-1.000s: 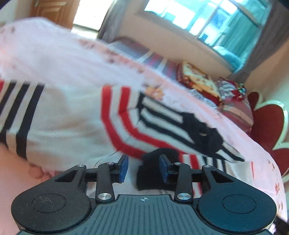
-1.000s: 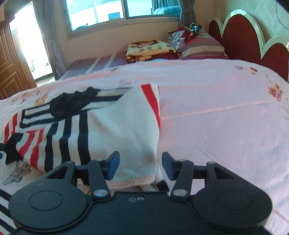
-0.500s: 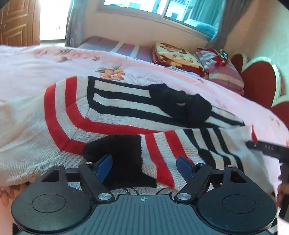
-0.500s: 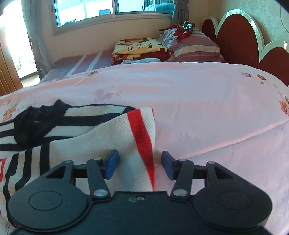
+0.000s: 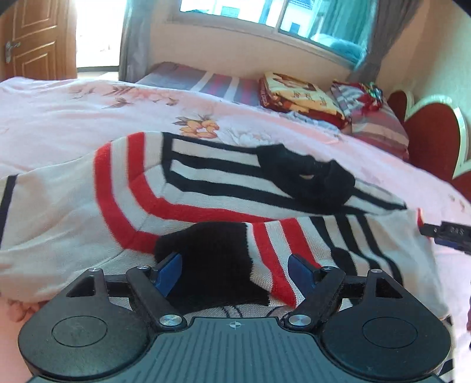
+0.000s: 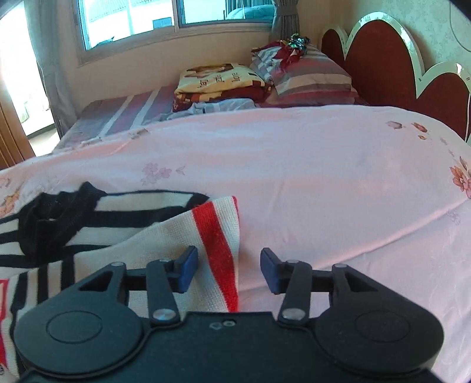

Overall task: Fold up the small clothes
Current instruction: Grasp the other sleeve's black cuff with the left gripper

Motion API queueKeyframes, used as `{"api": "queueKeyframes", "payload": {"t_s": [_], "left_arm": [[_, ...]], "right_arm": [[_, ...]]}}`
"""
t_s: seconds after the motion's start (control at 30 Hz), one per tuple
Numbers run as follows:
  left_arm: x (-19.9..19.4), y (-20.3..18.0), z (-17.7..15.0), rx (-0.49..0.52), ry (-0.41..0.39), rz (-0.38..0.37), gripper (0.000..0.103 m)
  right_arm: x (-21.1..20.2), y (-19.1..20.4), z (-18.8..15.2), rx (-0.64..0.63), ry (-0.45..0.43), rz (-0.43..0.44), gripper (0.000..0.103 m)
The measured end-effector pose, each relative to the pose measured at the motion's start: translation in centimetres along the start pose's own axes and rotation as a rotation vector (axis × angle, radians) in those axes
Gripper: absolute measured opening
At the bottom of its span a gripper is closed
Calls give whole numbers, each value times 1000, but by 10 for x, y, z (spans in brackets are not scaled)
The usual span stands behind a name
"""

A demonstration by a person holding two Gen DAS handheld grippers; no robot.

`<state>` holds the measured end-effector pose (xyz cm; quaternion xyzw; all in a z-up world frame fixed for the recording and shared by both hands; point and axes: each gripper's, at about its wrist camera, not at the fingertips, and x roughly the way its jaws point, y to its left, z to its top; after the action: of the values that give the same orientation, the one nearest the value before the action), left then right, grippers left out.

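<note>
A striped sweater (image 5: 206, 188) lies on the near left of a pink bedspread (image 6: 323, 176). The left gripper (image 5: 235, 269) stands wide over its black cuff (image 5: 212, 259); the right gripper (image 6: 228, 271), jaws closing, straddles its red-striped edge without pressing it.

Pink floral bedsheet (image 6: 323, 176), striped pillow (image 6: 309, 76), folded blanket (image 6: 220, 79), red headboard (image 6: 382, 64), window (image 5: 265, 17), wooden door (image 5: 35, 38)

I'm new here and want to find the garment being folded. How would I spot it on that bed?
Start at the big pink floral bedspread. The striped sweater lies spread near its front edge, cream knit with red and black bands and black cuffs. The other textiles are piled by the headboard.
</note>
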<state>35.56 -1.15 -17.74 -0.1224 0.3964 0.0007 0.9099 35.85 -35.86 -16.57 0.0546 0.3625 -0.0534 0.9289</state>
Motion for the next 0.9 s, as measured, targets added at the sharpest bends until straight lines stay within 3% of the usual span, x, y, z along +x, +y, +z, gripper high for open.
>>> {"api": "queueKeyframes", "payload": {"t_s": [0.13, 0.37, 0.57, 0.77, 0.9], "left_arm": [[-15, 28, -8, -78, 36, 40, 79], [-59, 95, -31, -170, 32, 168, 79], [-95, 183, -48, -363, -5, 231, 79], [-108, 264, -57, -567, -43, 253, 79], [-98, 309, -61, -665, -59, 205, 79]], "right_arm": [[-33, 24, -17, -56, -6, 94, 49], [-50, 85, -58, -158, 65, 197, 51], [-70, 129, -67, -209, 49, 276, 57], [-80, 166, -69, -254, 28, 308, 61], [-77, 186, -74, -264, 33, 305, 62]]}}
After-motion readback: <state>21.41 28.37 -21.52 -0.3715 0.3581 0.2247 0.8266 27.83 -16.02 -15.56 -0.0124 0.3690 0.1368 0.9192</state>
